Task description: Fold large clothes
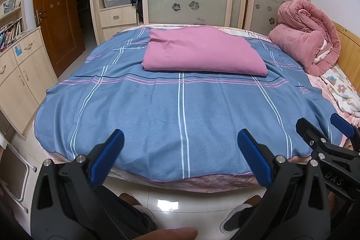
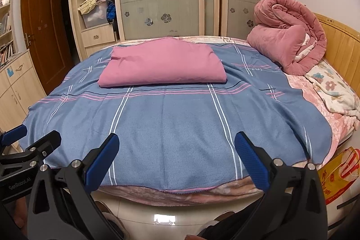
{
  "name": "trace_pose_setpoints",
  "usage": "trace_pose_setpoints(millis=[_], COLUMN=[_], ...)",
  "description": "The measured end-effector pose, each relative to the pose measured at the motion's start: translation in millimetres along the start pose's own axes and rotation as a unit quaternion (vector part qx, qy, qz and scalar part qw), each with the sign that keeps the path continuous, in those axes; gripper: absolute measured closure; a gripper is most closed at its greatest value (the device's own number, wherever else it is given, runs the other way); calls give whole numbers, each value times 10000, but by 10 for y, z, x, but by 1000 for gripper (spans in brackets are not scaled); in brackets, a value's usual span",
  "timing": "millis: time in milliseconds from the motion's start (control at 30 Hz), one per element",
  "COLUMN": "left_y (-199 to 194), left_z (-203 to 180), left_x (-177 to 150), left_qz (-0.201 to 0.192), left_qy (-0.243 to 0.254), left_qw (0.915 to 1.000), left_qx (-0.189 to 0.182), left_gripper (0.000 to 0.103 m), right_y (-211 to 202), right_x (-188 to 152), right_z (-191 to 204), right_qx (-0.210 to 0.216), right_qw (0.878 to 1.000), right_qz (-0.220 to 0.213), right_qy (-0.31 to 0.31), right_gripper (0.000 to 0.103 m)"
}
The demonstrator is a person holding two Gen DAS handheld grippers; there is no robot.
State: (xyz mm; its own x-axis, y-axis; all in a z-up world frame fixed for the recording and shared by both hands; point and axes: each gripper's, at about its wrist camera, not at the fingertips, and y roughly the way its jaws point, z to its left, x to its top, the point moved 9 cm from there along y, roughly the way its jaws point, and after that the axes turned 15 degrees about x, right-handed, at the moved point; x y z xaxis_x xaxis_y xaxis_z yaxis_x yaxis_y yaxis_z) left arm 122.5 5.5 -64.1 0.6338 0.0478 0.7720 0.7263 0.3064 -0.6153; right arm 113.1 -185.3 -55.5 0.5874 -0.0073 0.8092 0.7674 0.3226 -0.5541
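- Blue plaid blanket spread flat over bed, near hem hanging at the edge.
- Left gripper: jaws wide apart, empty, above near hem.
- Folded pink cloth lies on blanket's far half.
- Right gripper: jaws apart, empty.
- Rolled pink quilt at far right.

Blue-grey blanket lay spread flat, mostly smooth, with faint creases running toward the near side. Pattern was white double stripes running lengthwise, pink and dark stripes crossing. Near hem hung slightly over the edge, with a thin pink border visible; the right side draped down with soft folds. Mauve-pink cloth sat on top of the blanket's far half, touching it, already folded into a thick, roughly rectangular stack, with the rounded fold edge facing near and minor wrinkles at the left corner. In the right wrist view, same layout: blanket, folded cloth.
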Motion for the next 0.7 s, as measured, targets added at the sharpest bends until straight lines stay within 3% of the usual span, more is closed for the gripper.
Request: trace_pose_setpoints(millis=[700], left_y=[22], left_z=[-63], left_x=[-12], left_qz=[54], left_qy=[57], left_qw=[9999], left_qx=[-72], left_gripper=[2], right_y=[12], right_x=[-3], right_z=[-8], right_qx=[9], right_qw=[10000], right_qz=[19], right_qy=[6], right_gripper=[1])
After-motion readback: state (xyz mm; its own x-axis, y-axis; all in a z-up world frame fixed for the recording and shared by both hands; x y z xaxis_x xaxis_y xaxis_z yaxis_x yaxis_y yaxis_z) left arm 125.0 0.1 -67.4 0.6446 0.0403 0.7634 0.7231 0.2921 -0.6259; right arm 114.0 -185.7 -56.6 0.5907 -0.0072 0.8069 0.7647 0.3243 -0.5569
